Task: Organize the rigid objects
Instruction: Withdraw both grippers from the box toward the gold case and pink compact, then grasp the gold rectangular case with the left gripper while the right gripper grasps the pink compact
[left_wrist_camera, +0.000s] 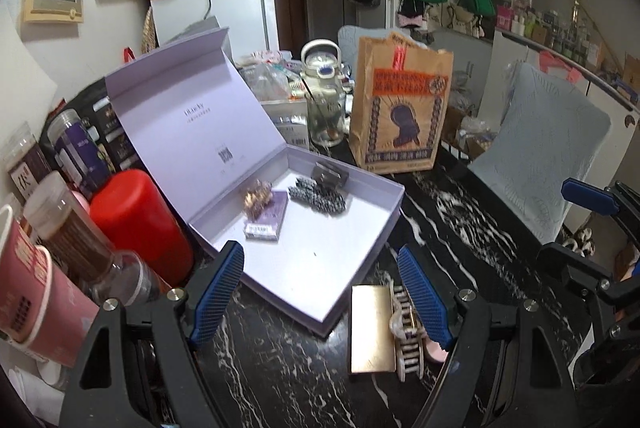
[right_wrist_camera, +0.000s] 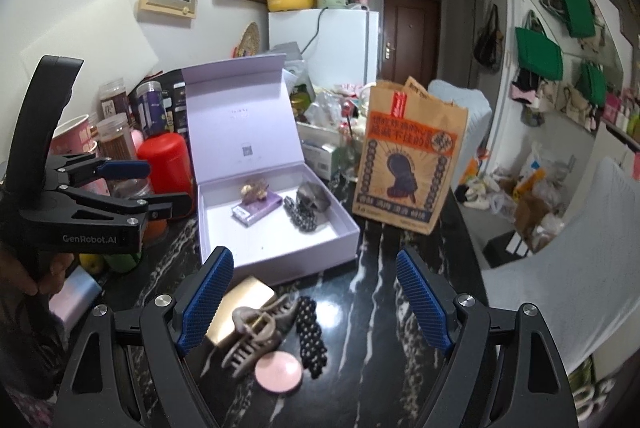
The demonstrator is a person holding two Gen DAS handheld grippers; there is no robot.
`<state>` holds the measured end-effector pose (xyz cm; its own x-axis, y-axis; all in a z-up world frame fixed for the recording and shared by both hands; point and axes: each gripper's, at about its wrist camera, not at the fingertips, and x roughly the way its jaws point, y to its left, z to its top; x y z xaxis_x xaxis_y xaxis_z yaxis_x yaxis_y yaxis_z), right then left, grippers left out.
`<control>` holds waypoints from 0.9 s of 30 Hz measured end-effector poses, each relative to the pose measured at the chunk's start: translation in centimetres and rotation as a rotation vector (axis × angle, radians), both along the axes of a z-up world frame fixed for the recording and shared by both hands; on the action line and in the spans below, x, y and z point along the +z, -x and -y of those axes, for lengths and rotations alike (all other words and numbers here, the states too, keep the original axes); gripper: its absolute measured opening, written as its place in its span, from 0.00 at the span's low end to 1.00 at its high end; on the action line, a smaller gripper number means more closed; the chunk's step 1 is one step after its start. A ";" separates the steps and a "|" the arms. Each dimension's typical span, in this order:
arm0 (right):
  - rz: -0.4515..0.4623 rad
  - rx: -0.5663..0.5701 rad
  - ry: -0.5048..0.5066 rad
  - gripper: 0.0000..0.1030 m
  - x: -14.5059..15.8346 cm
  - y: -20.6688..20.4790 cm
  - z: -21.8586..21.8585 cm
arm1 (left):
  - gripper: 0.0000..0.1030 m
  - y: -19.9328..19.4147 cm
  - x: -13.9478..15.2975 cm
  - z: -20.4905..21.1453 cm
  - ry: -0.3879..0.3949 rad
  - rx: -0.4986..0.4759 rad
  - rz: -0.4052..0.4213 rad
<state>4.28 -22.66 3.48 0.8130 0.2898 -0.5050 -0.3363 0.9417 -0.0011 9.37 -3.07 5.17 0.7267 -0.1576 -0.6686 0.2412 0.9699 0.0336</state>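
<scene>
Both grippers are held open and empty above small items on a black marble table.

The left gripper is seen with jaws wide apart over the near corner of an open lilac box, nothing between its pads. The right gripper is likewise spread, with a beige claw clip, gold case, pink disc and black beaded clip lying below it. Inside the box a purple card pack, a gold clip and dark clips are seen.
</scene>
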 end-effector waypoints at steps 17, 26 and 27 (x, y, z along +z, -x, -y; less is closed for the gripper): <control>-0.099 -0.028 -0.055 0.82 -6.1 1.0 1.3 | 0.77 0.7 -5.5 1.7 0.024 -0.108 -0.123; -0.155 -0.028 -0.084 0.82 -8.9 1.2 1.9 | 0.77 0.6 -9.4 1.7 0.054 -0.120 -0.227; -0.162 -0.031 -0.081 0.82 -9.2 1.2 1.9 | 0.77 0.6 -9.9 1.7 0.051 -0.120 -0.239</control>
<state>3.11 -24.54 -5.76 0.7322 0.3109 -0.6060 -0.2968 0.9465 0.1269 8.76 -4.81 -4.74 0.5234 -0.2710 -0.8078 0.3494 0.9330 -0.0866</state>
